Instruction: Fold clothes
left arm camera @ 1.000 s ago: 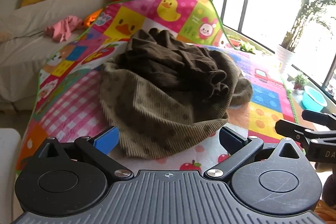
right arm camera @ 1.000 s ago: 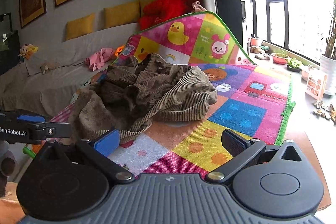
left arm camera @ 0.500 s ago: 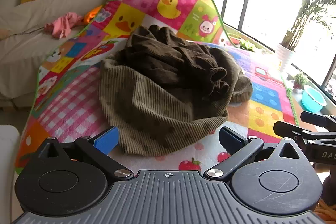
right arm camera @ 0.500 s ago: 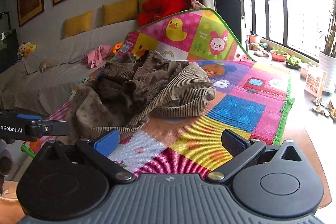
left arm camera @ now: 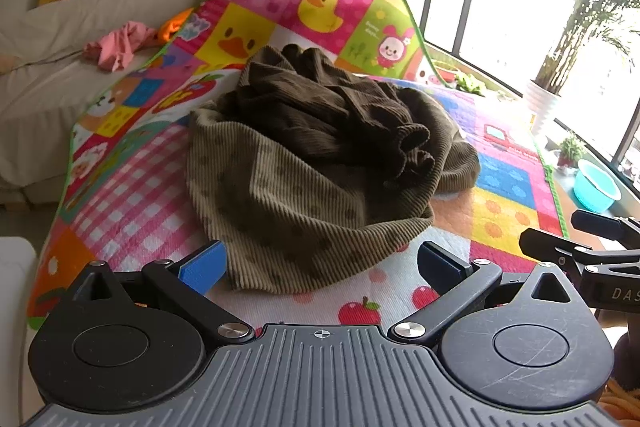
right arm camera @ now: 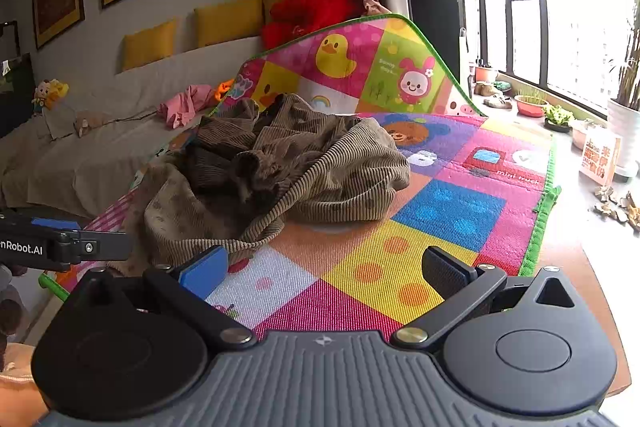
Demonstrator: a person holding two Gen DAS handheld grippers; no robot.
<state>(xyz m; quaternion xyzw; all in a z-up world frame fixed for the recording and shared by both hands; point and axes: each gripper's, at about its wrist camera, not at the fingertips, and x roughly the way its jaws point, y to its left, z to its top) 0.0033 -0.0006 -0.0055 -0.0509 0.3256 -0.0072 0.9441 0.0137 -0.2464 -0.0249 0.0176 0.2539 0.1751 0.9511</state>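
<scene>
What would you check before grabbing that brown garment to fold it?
1. Left hand-held gripper open, holding nothing: ok.
2. Right hand-held gripper open, holding nothing: ok.
3. Garment lies wholly on the mat: ok.
4. Garment spread flat: not ok, it is a crumpled heap.
5. Near hem in plain sight before the left gripper: ok.
6. Sleeves or collar findable: cannot tell, buried in folds.
</scene>
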